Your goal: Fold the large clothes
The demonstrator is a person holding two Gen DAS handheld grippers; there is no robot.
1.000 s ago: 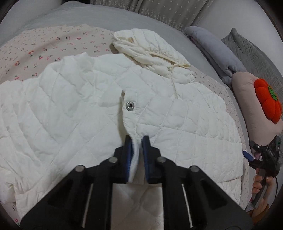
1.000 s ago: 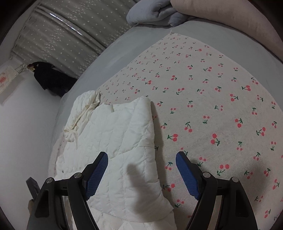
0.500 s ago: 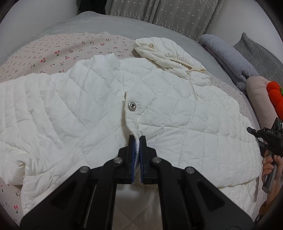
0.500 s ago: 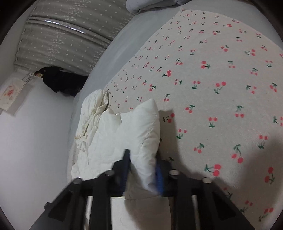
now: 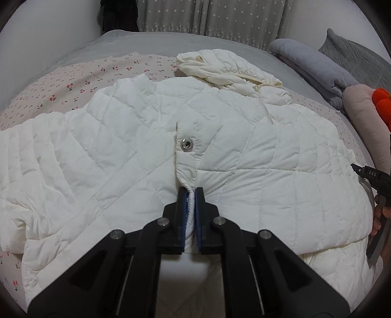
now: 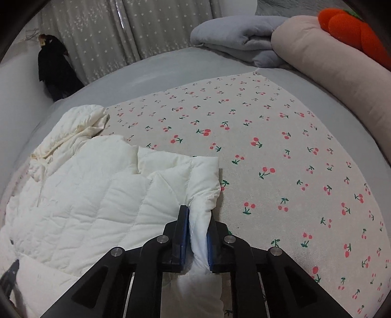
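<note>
A white quilted hooded jacket (image 5: 122,151) lies spread on a cherry-print sheet (image 5: 73,80) on the bed, hood (image 5: 220,68) at the far end. My left gripper (image 5: 191,193) is shut on the jacket's front edge just below a metal snap (image 5: 186,144). In the right wrist view my right gripper (image 6: 197,215) is shut on the jacket's right edge (image 6: 202,186), with the jacket (image 6: 85,195) lying to its left. The right gripper's body also shows at the right edge of the left wrist view (image 5: 376,176).
A folded grey blanket (image 6: 234,39), a pink bolster pillow (image 6: 330,73) and an orange plush (image 6: 352,27) lie along the bed's right side. Starred grey curtains (image 5: 220,22) hang behind. A dark garment (image 6: 56,68) hangs near the wall. Cherry sheet (image 6: 293,171) stretches right of the jacket.
My right gripper went from open over the jacket's edge to shut on it. My left gripper tightened on the front edge, and the jacket's fabric has been drawn up and flatter.
</note>
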